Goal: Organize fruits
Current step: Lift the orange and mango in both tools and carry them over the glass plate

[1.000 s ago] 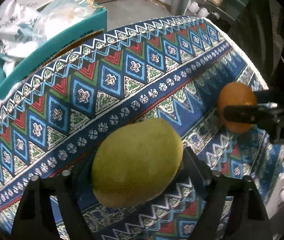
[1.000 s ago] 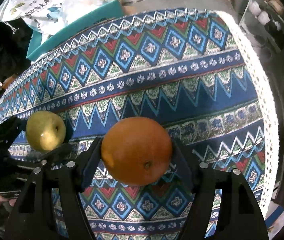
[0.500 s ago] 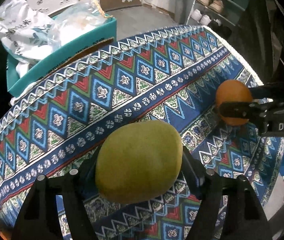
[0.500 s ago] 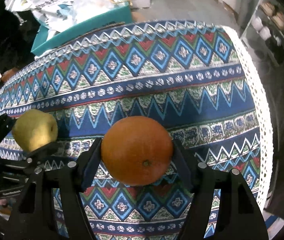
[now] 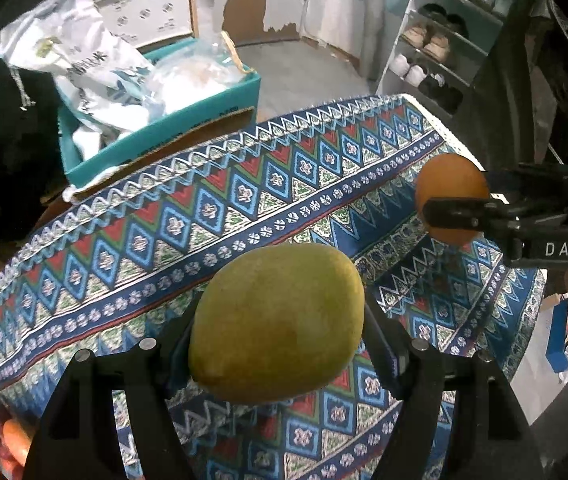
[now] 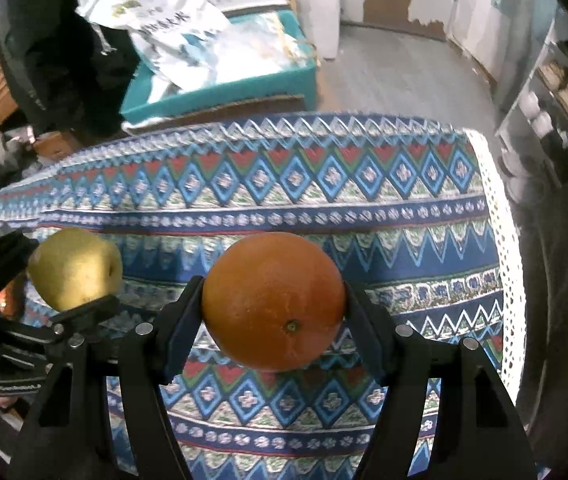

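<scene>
My left gripper (image 5: 280, 344) is shut on a yellow-green pear (image 5: 278, 322) and holds it above the patterned tablecloth (image 5: 212, 216). My right gripper (image 6: 274, 320) is shut on an orange (image 6: 274, 300), also held above the cloth. In the left wrist view the orange (image 5: 450, 196) and the right gripper (image 5: 456, 210) show at the right. In the right wrist view the pear (image 6: 74, 268) and the left gripper (image 6: 64, 304) show at the left.
A teal box (image 5: 164, 128) with plastic bags stands beyond the table's far edge. A shoe rack (image 5: 440, 52) is at the back right. Red and orange fruit (image 5: 2, 436) shows at the lower left edge. The table's right edge (image 6: 500, 240) has white trim.
Both grippers have risen with their fruits; the table looks farther below and more of the room shows. Both grips are unchanged.
</scene>
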`<state>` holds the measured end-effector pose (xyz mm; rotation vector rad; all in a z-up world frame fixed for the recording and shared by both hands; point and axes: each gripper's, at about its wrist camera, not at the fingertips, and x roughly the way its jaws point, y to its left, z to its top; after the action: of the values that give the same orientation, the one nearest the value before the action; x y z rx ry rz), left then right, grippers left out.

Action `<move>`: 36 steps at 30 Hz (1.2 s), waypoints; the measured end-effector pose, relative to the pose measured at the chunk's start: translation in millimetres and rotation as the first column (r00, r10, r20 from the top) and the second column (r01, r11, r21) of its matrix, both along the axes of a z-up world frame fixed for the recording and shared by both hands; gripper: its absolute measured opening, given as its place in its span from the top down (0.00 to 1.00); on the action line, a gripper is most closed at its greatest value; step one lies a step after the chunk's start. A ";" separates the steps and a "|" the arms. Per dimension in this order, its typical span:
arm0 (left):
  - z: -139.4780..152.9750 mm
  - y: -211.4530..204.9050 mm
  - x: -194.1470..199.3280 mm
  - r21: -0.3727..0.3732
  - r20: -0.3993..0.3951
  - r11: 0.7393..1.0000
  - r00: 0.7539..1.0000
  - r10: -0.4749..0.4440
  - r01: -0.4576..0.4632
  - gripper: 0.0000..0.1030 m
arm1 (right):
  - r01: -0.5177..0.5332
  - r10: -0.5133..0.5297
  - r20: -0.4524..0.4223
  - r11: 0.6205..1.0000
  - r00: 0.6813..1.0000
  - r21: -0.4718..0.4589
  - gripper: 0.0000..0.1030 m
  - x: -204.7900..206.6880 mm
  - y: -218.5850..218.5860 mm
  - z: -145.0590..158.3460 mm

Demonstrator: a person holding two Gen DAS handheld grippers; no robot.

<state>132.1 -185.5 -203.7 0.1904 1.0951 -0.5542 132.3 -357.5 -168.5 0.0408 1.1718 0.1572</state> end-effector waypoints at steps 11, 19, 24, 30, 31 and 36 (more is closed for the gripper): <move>49.9 24.7 -28.0 -0.034 0.092 0.999 0.995 0.029 -0.026 0.28 | -0.083 0.079 0.111 0.996 0.991 0.030 0.33 -18.3 34.8 51.7; 78.5 45.9 -47.2 -0.052 0.137 0.997 0.988 0.068 -0.061 0.28 | -0.128 0.117 0.169 0.990 0.979 0.056 0.33 -29.1 55.7 80.0; 91.1 61.6 -56.6 -0.061 0.152 0.994 0.983 0.103 -0.095 0.28 | -0.167 0.149 0.207 0.983 0.967 0.072 0.33 -34.1 73.7 98.0; 105.3 82.4 -66.2 -0.064 0.186 0.990 0.973 0.134 -0.124 0.28 | -0.220 0.194 0.247 0.972 0.950 0.084 0.33 -41.5 97.8 118.0; 107.8 86.9 -67.7 -0.069 0.187 0.989 0.972 0.143 -0.132 0.28 | -0.227 0.199 0.250 0.970 0.947 0.085 0.33 -42.1 101.3 120.3; 121.7 106.5 -77.3 -0.092 0.199 0.982 0.963 0.182 -0.166 0.28 | -0.264 0.232 0.270 0.961 0.935 0.088 0.33 -44.4 120.0 131.2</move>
<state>54.8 -79.0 -82.0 0.0832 0.8773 -0.4067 87.9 -237.5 -37.3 -0.0194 0.9022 0.4464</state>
